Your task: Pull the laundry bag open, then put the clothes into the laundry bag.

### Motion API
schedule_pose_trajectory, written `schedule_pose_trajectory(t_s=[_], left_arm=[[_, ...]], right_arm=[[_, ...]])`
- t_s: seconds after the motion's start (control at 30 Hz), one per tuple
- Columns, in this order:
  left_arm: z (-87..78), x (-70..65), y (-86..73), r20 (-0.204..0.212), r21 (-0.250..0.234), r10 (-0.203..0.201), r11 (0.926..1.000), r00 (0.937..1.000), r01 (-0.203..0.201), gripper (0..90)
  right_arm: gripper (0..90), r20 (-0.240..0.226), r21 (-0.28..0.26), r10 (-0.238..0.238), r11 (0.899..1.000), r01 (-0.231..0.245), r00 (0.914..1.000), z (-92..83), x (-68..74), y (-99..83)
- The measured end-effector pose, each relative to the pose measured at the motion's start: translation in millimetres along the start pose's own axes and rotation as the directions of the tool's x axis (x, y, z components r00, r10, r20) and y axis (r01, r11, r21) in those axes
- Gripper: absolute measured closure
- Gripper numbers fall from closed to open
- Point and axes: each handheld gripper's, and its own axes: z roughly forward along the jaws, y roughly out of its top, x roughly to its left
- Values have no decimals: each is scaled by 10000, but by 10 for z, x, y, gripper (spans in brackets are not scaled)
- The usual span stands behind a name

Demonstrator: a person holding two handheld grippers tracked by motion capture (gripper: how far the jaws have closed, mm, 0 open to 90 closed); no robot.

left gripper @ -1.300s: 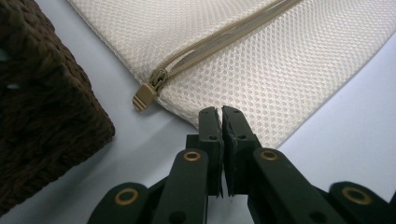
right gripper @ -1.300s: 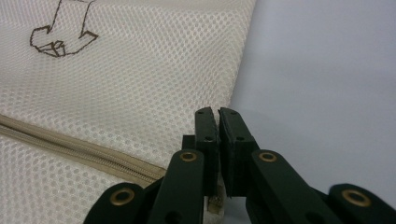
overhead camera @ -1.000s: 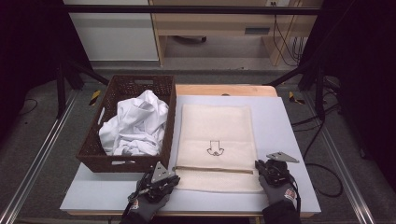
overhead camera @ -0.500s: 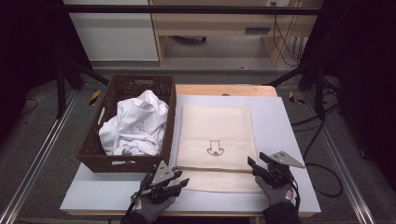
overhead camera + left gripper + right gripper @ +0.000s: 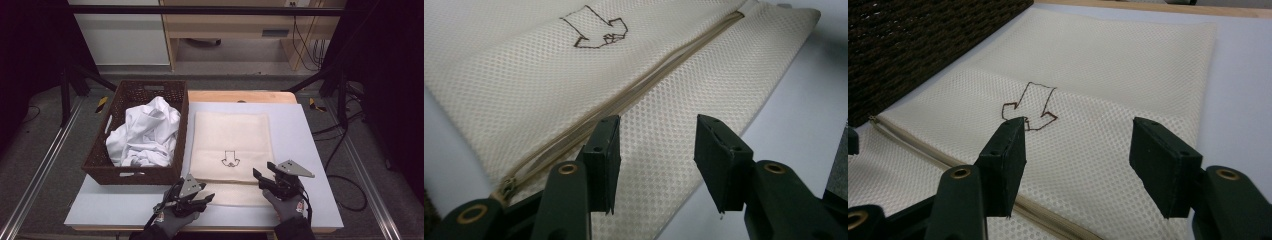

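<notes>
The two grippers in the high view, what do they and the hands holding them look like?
Both the left gripper and the right gripper are black with two flat, blocky fingers, brass-coloured pivot pins and a grey three-cornered plate on top. The hands wear dark grey gloves with red marks near the wrist.

The bag (image 5: 232, 140) is cream mesh cloth, matt and dimpled; the basket (image 5: 135, 172) is rough dark wicker holding soft white cloth (image 5: 145, 132).

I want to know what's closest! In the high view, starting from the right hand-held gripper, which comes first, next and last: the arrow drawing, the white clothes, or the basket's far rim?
1. Arrow drawing, just left, on the mesh bag.
2. White clothes, farther left, inside the basket.
3. Basket's far rim, at the back left.
</notes>
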Motion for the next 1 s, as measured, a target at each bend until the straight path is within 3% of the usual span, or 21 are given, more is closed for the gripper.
schedule_pose_trajectory(t_s=[0.23,0.37,0.73,1.0], left_arm=[[99,-7,36,197,-29,8,10000,9998,-7,527],[174,6,12,271,198,-70,9998,9996,65,535],[262,-19,-36,429,427,-49,9991,9991,30,881],[270,-32,-37,347,511,70,9987,9994,-87,892]], right_arm=[[389,-51,75,10,10000,-9,10000,66,44,26],[389,-48,98,-119,9999,119,9999,85,67,34],[416,-391,366,-325,9988,340,9987,162,154,58],[470,-797,1088,-693,9910,777,9944,384,332,67]])
